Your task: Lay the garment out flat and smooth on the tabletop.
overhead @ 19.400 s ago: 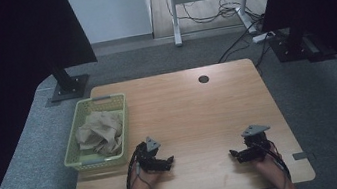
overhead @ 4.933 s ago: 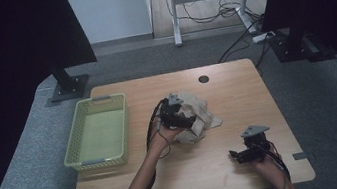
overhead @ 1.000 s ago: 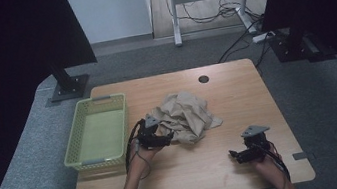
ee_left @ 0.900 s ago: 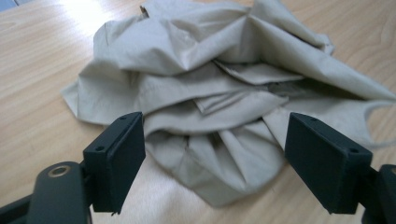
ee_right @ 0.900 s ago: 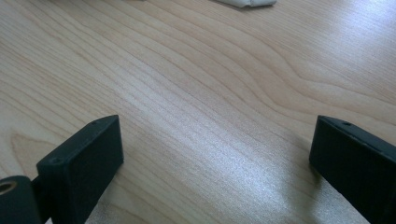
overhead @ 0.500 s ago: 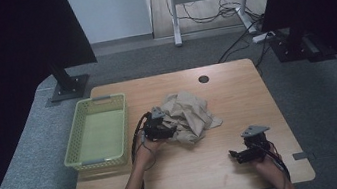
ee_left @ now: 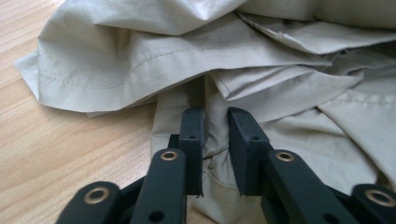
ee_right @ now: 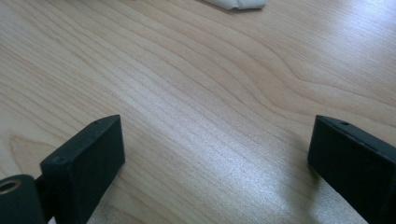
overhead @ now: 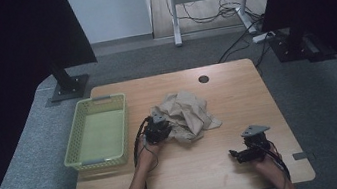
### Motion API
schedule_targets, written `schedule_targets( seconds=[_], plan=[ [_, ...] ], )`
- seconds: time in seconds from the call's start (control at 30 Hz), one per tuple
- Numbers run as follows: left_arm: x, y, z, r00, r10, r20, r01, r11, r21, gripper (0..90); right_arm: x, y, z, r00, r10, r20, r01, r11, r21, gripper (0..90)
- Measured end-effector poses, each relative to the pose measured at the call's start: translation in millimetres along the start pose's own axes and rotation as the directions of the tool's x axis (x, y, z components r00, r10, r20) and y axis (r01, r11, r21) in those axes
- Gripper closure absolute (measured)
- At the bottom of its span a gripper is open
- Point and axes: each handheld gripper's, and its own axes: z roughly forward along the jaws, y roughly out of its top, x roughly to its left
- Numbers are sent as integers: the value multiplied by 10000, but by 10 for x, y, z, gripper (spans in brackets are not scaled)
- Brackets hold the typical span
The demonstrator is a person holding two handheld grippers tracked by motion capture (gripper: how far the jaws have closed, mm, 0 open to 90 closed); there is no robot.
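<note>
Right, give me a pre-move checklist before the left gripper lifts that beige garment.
1. Left gripper has cloth between its jaws: ok, they have just been closing and a fold of the beige garment sits pinched in the narrow gap.
2. Grip is firm enough to lift: cannot tell.
3. Garment lies on the wooden table, out of the green basket: ok.
4. Right gripper is open and apart from the cloth: ok.
5. Which part of the garment is pinched: cannot tell.

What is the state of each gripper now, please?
Left gripper: jaws have just been closing, now pinching a fold of the crumpled beige cloth.
Right gripper: open, holding nothing, over the wooden table.
</note>
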Motion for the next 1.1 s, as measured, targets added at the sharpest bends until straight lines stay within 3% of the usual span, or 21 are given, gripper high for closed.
schedule_targets(
  seconds=[0.23,0.33,0.47,0.5,0.67,0.7,0.83,1.0,1.1],
  plan=[
    [-90,-81,-70,10000,62,-71,-62,9999,-121,775,-19,36,1,9995,249,-205,-253,9996,-153,115],
    [-137,-142,-125,9999,-98,103,100,9997,-225,777,-45,205,71,9996,268,-96,-272,9990,-368,113],
    [-150,-173,-156,9996,-149,256,155,9995,-260,772,-71,286,139,9997,238,25,-237,9992,-317,112],
    [-157,-196,-174,9995,-117,282,125,9995,-294,770,-126,430,243,9992,289,285,-277,9988,-407,110],
    [-170,-227,-186,9995,-187,253,198,9988,-443,770,-181,587,356,9983,373,456,-348,9978,-559,104],
    [-171,-229,-186,9996,-159,238,170,9988,-452,772,-220,723,469,9971,429,624,-389,9972,-641,103],
    [-166,-233,-188,9994,-209,278,222,9986,-472,774,-282,866,655,9932,625,981,-563,9963,-648,101],
    [-138,-254,-197,9974,-518,502,547,9968,-588,777,-319,870,840,9911,421,1263,-414,9991,-80,97],
    [-130,-259,-217,9967,-625,516,656,9960,-607,790,-353,816,824,9908,933,977,-915,9955,-233,118]
  ],
)
